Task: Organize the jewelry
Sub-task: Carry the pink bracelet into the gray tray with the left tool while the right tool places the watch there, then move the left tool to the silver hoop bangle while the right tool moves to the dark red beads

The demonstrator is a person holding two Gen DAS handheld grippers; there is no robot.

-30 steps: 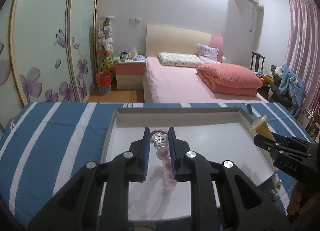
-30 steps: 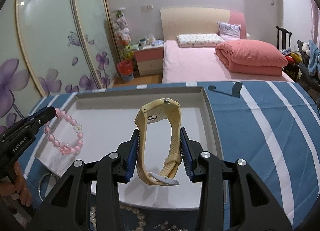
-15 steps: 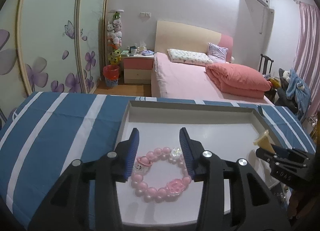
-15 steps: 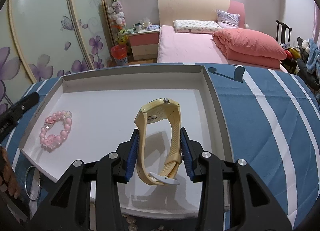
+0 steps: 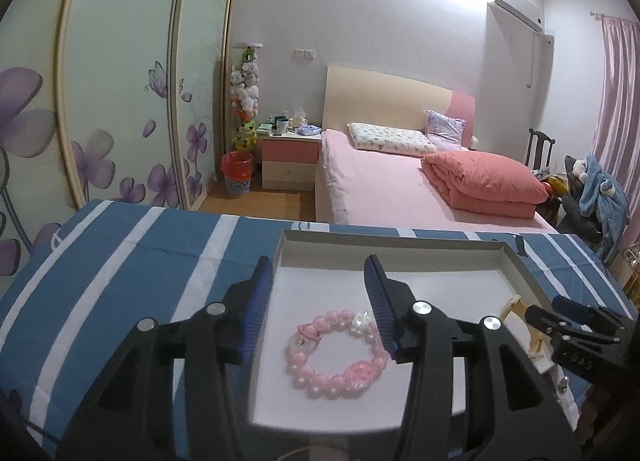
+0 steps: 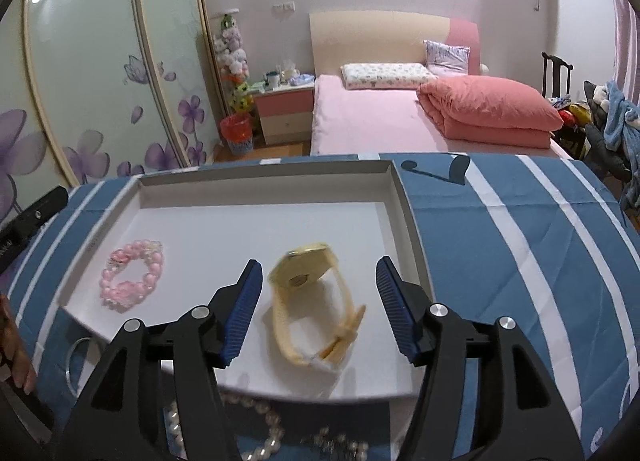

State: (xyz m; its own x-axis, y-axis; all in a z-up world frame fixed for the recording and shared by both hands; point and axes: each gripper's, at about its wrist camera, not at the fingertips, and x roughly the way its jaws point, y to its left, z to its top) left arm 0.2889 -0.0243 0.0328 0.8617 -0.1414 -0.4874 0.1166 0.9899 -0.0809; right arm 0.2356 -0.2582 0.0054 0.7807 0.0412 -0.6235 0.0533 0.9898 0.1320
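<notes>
A white shallow tray (image 5: 392, 245) (image 6: 264, 177) lies on a blue striped cloth. A pink bead bracelet (image 5: 334, 353) (image 6: 132, 277) lies in its left part. My left gripper (image 5: 318, 293) is open and empty above the bracelet. A yellow wristwatch (image 6: 312, 301) lies blurred in the tray's right part, also partly seen in the left wrist view (image 5: 516, 313). My right gripper (image 6: 318, 301) is open around the watch, with its jaws apart from it.
A pearl necklace (image 6: 260, 433) and a sparkly piece (image 6: 336, 441) lie on the cloth in front of the tray. A thin ring bangle (image 6: 76, 361) lies at the tray's front left. A pink bed (image 5: 400, 189) stands behind the table.
My right gripper opened and let the yellow watch drop into the tray. My left gripper, which released the pink bracelet a moment before, has pulled back and up from it.
</notes>
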